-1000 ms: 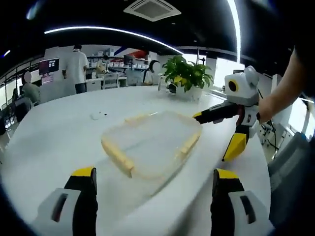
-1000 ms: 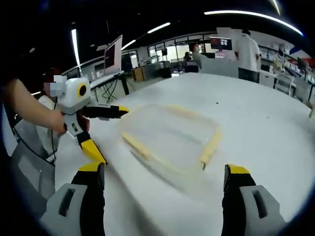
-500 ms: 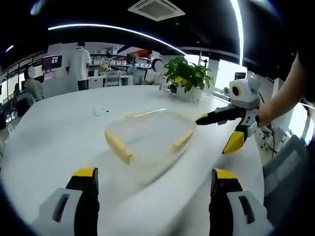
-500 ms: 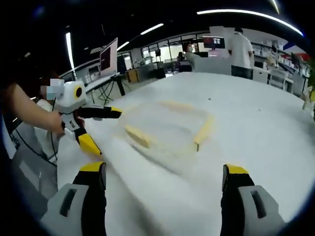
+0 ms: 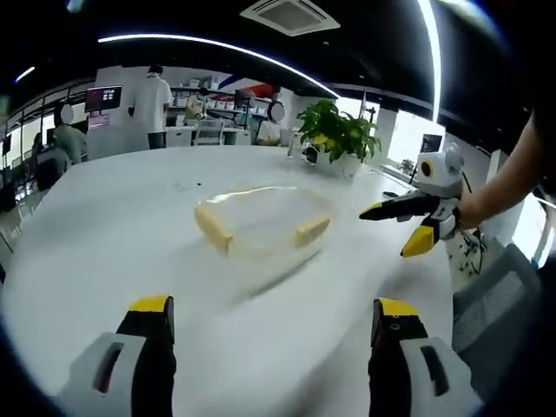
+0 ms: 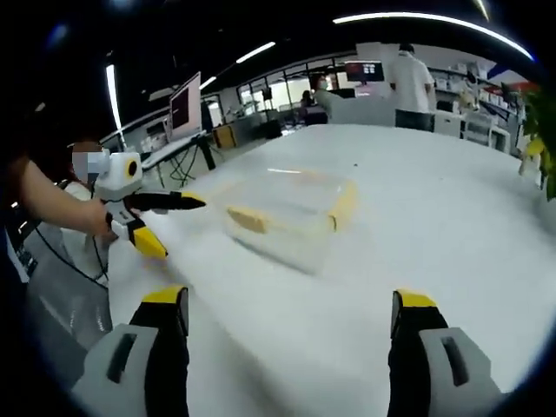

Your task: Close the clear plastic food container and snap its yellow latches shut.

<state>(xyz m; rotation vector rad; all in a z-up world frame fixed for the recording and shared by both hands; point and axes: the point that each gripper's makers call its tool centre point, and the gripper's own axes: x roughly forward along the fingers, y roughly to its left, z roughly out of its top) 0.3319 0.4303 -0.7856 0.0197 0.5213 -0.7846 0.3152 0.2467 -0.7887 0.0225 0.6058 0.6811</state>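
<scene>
A clear plastic food container (image 5: 261, 221) with yellow latches lies flat on the white table (image 5: 113, 252), its lid down on it; in the right gripper view the container (image 6: 287, 207) sits mid-table. My left gripper (image 5: 269, 334) is open, well short of the container, nothing between its jaws. My right gripper (image 6: 287, 326) is open too, also back from the box. The right gripper (image 5: 407, 224) comes into the left gripper view from the right, jaws spread. In the right gripper view the left gripper (image 6: 152, 217) appears at the left, held by a hand.
A potted green plant (image 5: 334, 135) stands at the table's far side beyond the container. People (image 5: 152, 104) stand by desks and shelves in the background. A monitor (image 6: 187, 104) sits on a desk beyond the table's edge. An office chair (image 5: 504, 287) is near the right edge.
Both grippers have drawn back from the container, which now looks smaller and farther in both views. Each gripper stays open. The container itself has not visibly shifted on the table.
</scene>
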